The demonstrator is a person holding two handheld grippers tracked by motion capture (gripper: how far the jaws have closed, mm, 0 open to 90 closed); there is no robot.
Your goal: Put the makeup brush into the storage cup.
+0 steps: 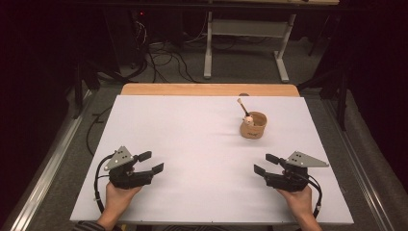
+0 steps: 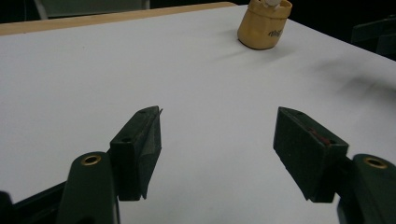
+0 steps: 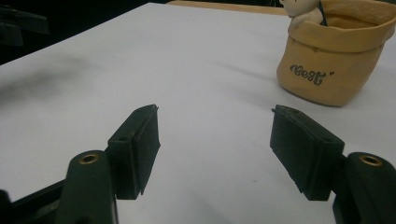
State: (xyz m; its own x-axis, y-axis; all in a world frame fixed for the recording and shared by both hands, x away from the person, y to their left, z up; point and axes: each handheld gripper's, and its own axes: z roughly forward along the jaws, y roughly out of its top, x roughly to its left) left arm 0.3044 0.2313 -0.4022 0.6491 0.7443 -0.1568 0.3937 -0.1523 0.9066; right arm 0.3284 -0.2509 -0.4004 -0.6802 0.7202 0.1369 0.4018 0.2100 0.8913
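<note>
The white table (image 1: pixel 202 144) carried a tan pouch (image 1: pixel 253 126) toward its far right, a small figure tucked inside. Both hands rested low at the near edge, left claw (image 1: pixel 151 162) and right claw (image 1: pixel 264 163) gaping wide, empty, pointing inward.

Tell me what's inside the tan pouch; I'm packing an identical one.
Inside the tan pouch sits a small pale figure near the rim, and a thin stick with a light tip leans out. The pouch wall covers their lower parts and anything beneath.
</note>
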